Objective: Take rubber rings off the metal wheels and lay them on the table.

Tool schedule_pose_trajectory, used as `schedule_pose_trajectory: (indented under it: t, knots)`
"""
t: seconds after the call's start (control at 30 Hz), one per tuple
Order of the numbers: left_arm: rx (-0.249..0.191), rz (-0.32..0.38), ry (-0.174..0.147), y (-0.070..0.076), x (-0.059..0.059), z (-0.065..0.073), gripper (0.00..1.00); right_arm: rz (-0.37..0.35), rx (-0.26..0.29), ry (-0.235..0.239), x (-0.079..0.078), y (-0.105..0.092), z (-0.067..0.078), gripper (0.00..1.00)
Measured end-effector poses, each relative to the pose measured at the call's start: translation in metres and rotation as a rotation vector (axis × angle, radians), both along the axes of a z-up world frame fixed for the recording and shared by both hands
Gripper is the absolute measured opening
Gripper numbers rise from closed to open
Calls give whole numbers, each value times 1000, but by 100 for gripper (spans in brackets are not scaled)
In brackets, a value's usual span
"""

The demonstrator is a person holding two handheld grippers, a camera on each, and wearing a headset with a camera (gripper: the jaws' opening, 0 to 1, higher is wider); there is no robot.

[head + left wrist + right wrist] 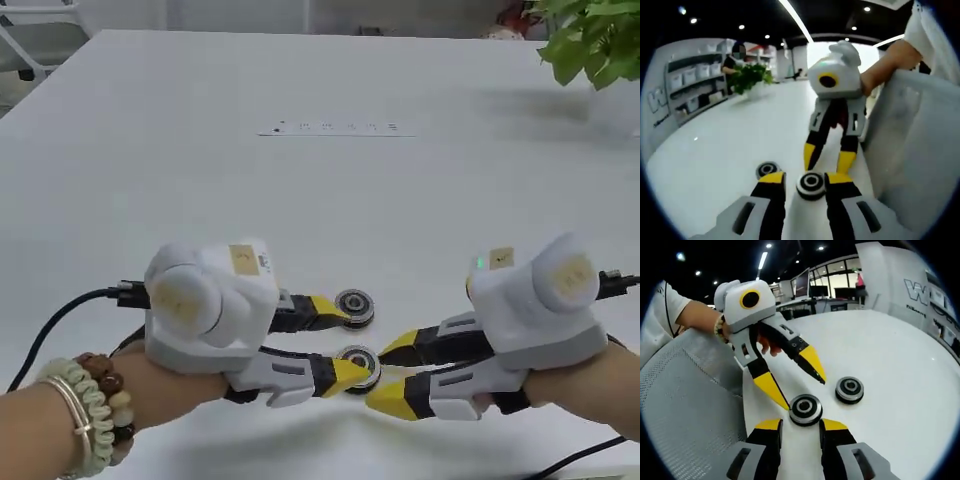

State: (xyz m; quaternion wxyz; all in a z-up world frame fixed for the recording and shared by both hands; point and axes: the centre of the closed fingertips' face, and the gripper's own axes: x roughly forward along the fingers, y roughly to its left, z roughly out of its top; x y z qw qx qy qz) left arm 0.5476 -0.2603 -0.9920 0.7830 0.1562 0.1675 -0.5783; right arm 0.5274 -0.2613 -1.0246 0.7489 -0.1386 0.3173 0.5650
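Here, the left gripper (342, 343) is gaping wide beside the near metal wheel (358, 366), which is wearing its black rubber ring (794, 409) around a silver hub. A second wheel (353, 305) is lying at its 12 o'clock on the white table (320, 200). The right gripper (388, 373) is gaping at 3 o'clock.

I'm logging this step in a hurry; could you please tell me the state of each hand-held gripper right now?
Left hand-held gripper: open, nearer wheel at its jaw tips, not clamped.
Right hand-held gripper: open, holding nothing.

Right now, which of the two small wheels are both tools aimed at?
The near wheel, between the yellow tips of the left tool and right tool; the far wheel lies farther from the person.
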Motion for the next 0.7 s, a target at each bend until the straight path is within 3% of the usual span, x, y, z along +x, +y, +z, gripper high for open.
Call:
schedule_pose_trajectory:
  t: [0.17, 0.23, 0.3, 0.63, 0.7]
  knots:
    - [44, -22, -7, -2, -6, -10, 27, -3, -13, 4, 0, -2, -3, 27]
    - [71, -41, -28, -3, -7, -13, 23, -6, -15, -4, 2, -1, -3, 27]
    - [60, -36, -26, -4, -7, -12, 22, -4, -16, -11, 2, -1, -2, 27]
    - [51, -27, 26, -3, -9, -15, 16, -4, -14, -32, 4, -1, -1, 24]
    - [36, -8, 53, -2, -8, -16, 16, -5, -15, -35, 5, -1, -1, 24]
